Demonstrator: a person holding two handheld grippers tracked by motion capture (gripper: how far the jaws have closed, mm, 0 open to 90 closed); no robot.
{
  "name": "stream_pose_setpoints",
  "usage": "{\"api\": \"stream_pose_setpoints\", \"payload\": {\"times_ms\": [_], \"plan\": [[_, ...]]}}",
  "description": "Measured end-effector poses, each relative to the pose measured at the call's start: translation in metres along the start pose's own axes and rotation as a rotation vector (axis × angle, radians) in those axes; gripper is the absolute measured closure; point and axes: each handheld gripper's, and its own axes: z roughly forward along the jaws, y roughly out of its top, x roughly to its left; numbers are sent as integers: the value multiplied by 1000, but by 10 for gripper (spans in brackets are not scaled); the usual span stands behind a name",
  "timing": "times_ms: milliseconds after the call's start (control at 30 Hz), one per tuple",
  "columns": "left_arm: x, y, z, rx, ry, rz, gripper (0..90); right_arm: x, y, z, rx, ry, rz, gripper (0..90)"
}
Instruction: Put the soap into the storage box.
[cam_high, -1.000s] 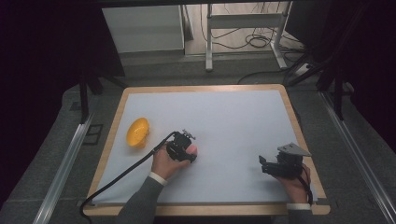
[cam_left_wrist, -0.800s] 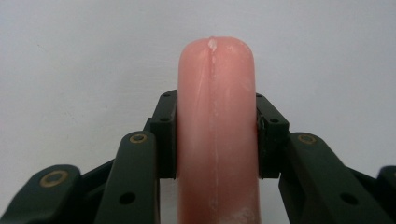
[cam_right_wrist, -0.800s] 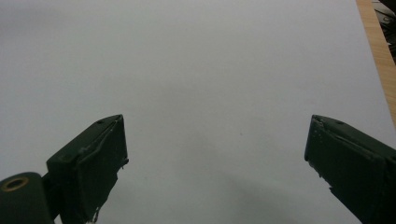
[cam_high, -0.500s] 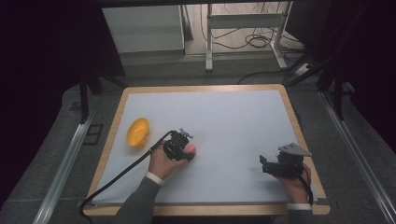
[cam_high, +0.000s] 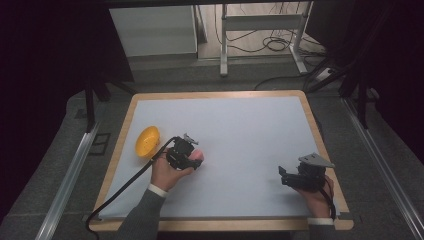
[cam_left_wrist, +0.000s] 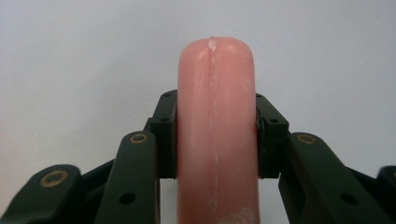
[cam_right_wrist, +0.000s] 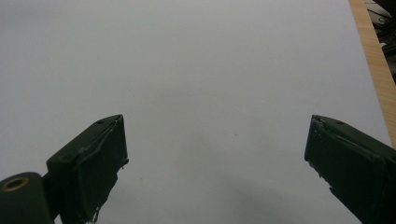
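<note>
A pink sausage-shaped object (cam_left_wrist: 216, 126) stands upright between the black jaws of my left gripper (cam_left_wrist: 216, 140), whose pads press on both its sides. In the high view the left gripper (cam_high: 192, 159) sits left of the table's middle with the pink object (cam_high: 196, 158) at its tip. A yellow bowl (cam_high: 147, 141) lies tilted just to its left. My right gripper (cam_high: 283, 176) rests near the table's right front, jaws wide apart. In the right gripper view the right gripper (cam_right_wrist: 215, 154) has only bare white surface between its fingers.
The white tabletop (cam_high: 240, 135) has a wooden rim (cam_high: 320, 135). A black cable (cam_high: 125, 187) trails from the left gripper over the front left edge. Metal rails run along both sides of the table, and a stand's legs and cables lie on the floor beyond.
My left hand has shifted a little left and lifted slightly with the pink object in its jaws. The right hand and the yellow bowl have stayed put.
</note>
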Motion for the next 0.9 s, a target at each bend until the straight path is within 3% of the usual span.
{"api": "stream_pose_setpoints", "payload": {"times_ms": [467,900], "plan": [[9,-7,-24,-57,14,-16,600,0,0,-1,-8,3,1,55],[21,-14,-32,-77,22,-46,600,-1,0,0,-2,-2,0,55]]}}
